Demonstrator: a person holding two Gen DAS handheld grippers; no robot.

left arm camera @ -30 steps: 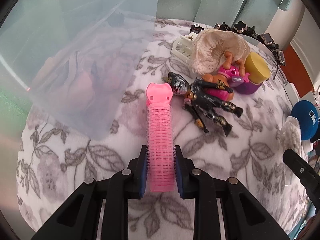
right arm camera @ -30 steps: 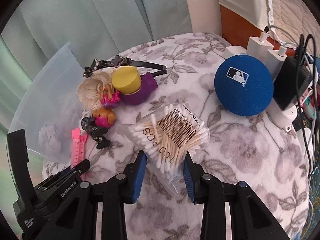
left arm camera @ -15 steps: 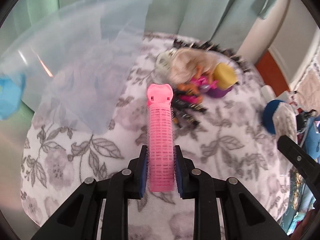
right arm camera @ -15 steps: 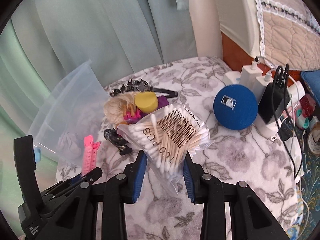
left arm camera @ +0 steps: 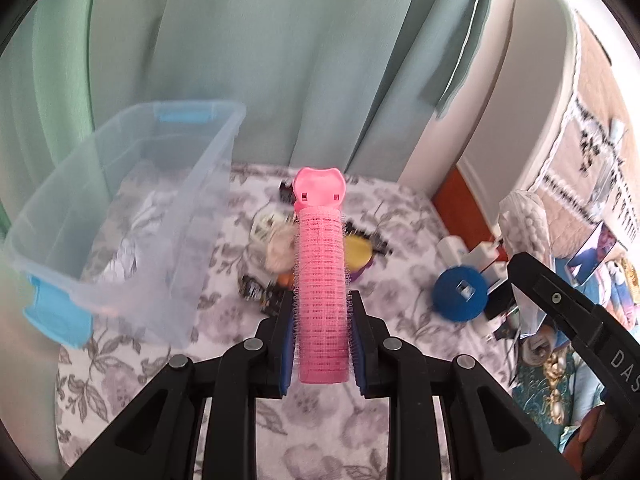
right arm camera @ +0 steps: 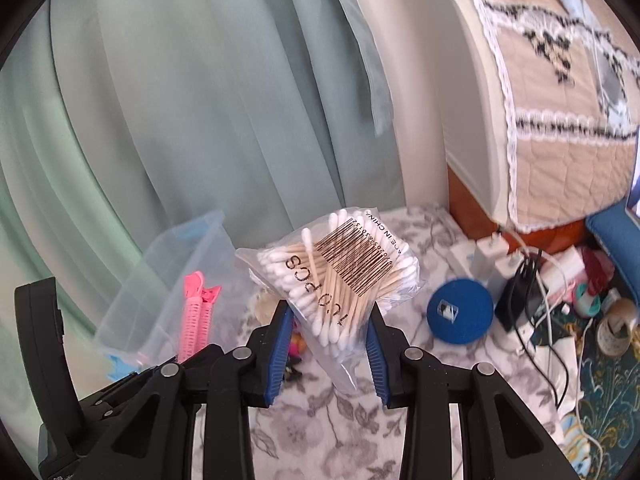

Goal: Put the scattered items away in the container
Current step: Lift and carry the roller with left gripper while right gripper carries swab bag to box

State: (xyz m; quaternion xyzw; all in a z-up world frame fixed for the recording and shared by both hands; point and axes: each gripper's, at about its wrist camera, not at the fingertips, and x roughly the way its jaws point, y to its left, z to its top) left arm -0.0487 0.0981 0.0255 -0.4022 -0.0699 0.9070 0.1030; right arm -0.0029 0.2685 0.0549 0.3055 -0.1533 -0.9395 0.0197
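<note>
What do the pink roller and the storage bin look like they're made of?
Pink hair roller: looks like a plastic core wrapped in fuzzy, bristly hook mesh; a smooth, matte plastic clip caps its far end. Storage bin: clear, slightly frosted plastic, since the floral cloth shows through its walls; its blue latches look like opaque plastic.

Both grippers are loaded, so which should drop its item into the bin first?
Probably left. The left gripper holds the pink hair roller right beside the clear bin; the right gripper with the cotton swab bag sits farther away.
</note>
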